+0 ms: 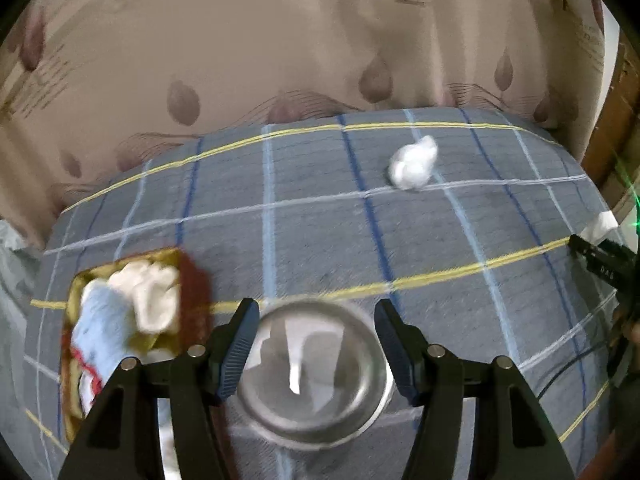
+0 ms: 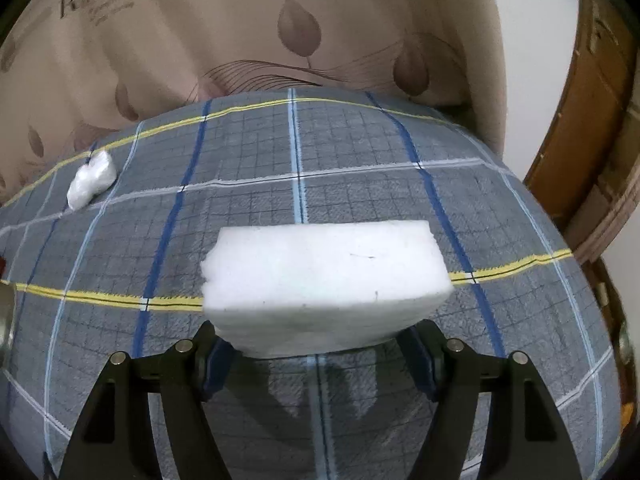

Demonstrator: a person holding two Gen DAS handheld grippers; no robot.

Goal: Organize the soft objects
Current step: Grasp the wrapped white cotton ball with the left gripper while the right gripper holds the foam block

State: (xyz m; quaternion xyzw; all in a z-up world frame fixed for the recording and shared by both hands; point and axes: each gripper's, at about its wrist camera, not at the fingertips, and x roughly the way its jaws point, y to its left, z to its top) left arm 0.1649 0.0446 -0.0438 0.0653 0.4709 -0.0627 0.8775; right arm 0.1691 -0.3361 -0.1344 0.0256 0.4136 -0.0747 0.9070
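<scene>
My left gripper (image 1: 316, 320) is open above a round steel bowl (image 1: 316, 376) on the checked cloth. A gold-and-red tray (image 1: 192, 276) to its left holds white cloths (image 1: 152, 292) and a light blue cloth (image 1: 104, 328). A crumpled white wad (image 1: 414, 162) lies further back; it also shows in the right wrist view (image 2: 90, 184). My right gripper (image 2: 320, 344) is shut on a white foam block (image 2: 324, 284), held just above the cloth. The right gripper's fingers and the block's end show at the left wrist view's right edge (image 1: 600, 226).
The grey-blue checked cloth (image 2: 360, 188) covers the table. A beige curtain with leaf prints (image 2: 300, 28) hangs right behind it. A wooden door frame (image 2: 592, 140) stands at the right. A cable (image 1: 568, 372) lies on the cloth at the right.
</scene>
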